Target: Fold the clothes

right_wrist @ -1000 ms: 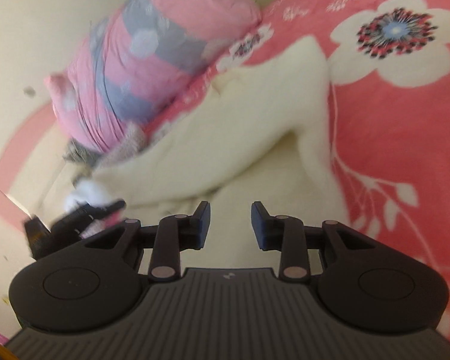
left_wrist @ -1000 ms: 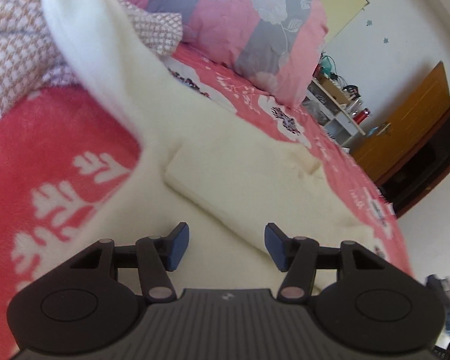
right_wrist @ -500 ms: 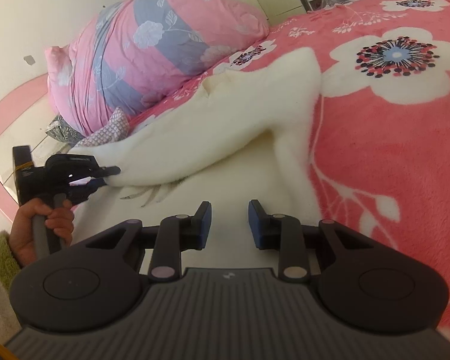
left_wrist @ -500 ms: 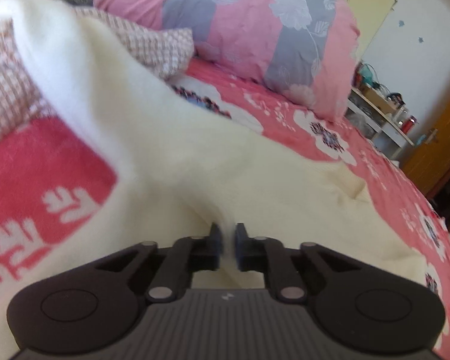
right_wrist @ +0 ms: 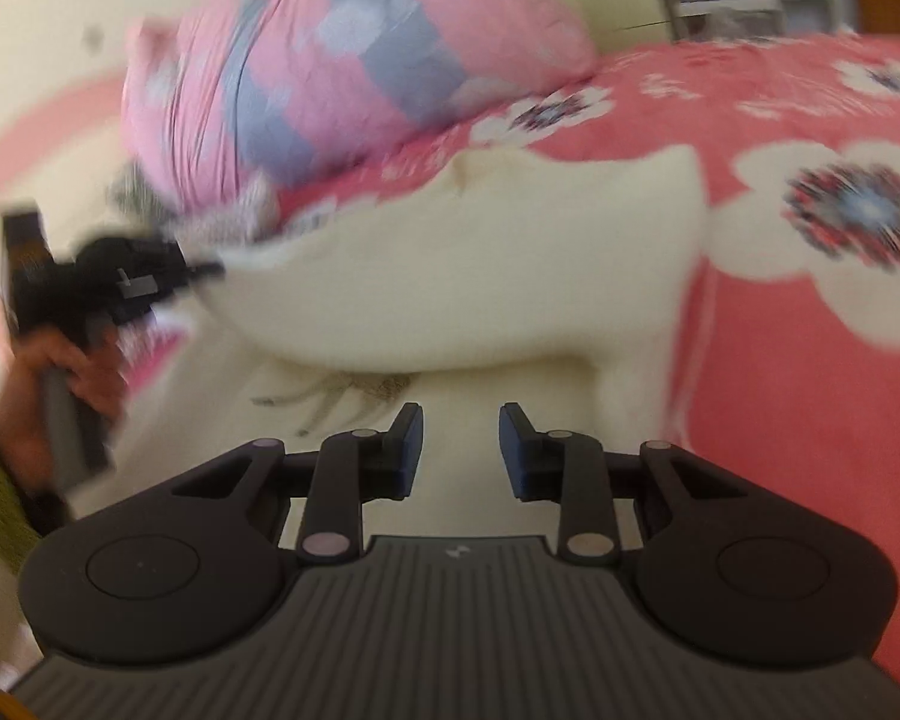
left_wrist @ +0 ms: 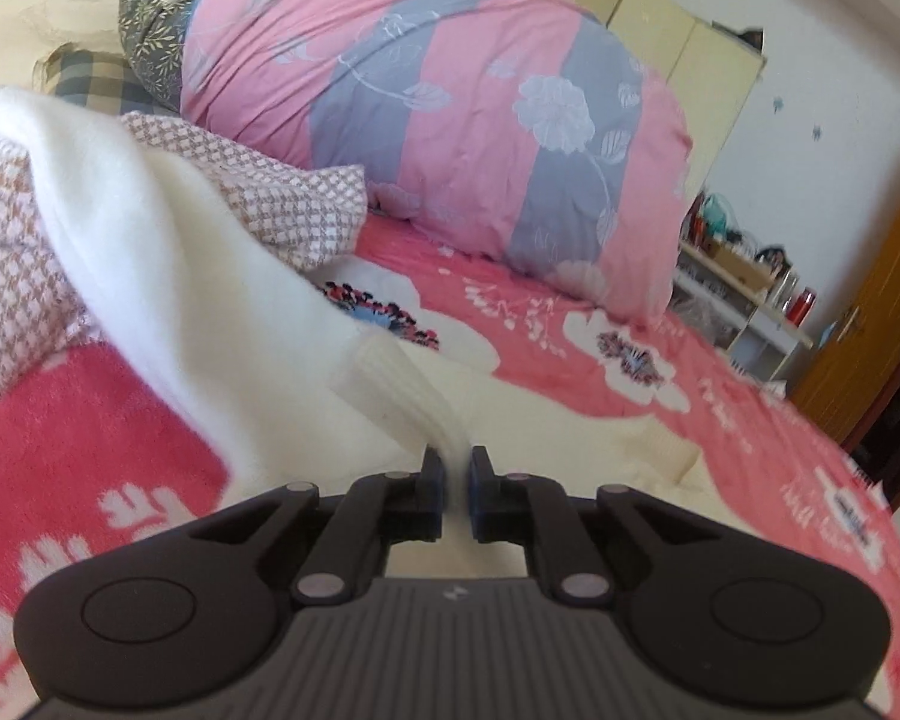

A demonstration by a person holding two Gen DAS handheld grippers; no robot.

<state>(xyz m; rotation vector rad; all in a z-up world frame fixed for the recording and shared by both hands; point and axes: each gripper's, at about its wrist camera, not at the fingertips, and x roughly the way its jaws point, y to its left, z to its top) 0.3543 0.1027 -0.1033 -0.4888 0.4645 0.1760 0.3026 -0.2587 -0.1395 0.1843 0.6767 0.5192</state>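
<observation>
No brand, label or readable writing shows anywhere; only a small pale mark sits on each gripper's ribbed body.

Your left gripper is clenched on a ribbed edge of the cream garment, which rises from the pinch in a taut band up and to the left across the left wrist view. In the right wrist view, that same cream garment runs lengthwise from your left hand at the left toward the right, over the bed. Your right gripper stands parted above the cream fabric, with its blue pads pressing on nothing.

The garment lies on a pink floral bedspread. Behind it sit a pink-and-grey quilt, a checked cloth, pale cabinets, a cluttered shelf and a wooden door.
</observation>
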